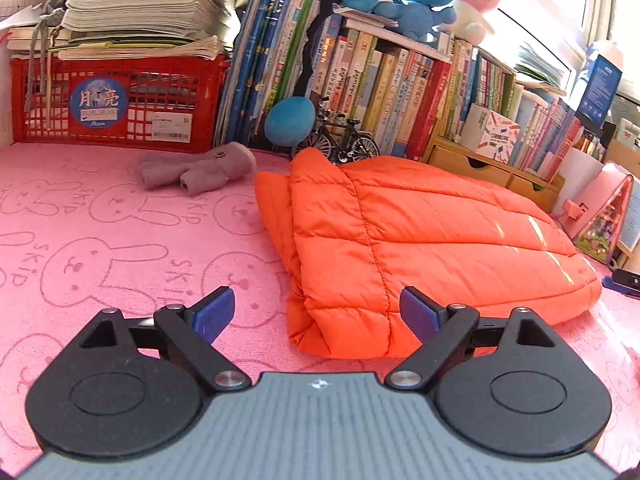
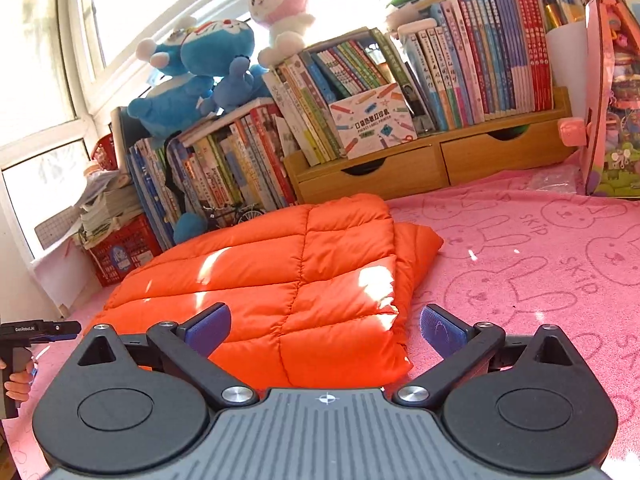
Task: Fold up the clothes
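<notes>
My left gripper (image 1: 316, 312) has a grey ribbed housing with a small white crosshair mark at its front edge, flanked by two rounded black plates, each with a raised disc in its middle. Black link arms run forward from silver screw heads to the fingers (image 1: 212, 312), which carry dark blue textured pads. Behind each link sits a black triangular bracket with a cut-out and a small silver screw at its tip. My right gripper (image 2: 325, 330) is built the same: grey grooved body, crosshair mark, black discs, silver screws, blue pads. Seen from the right wrist, the left tool's black handle bears small white lettering.
</notes>
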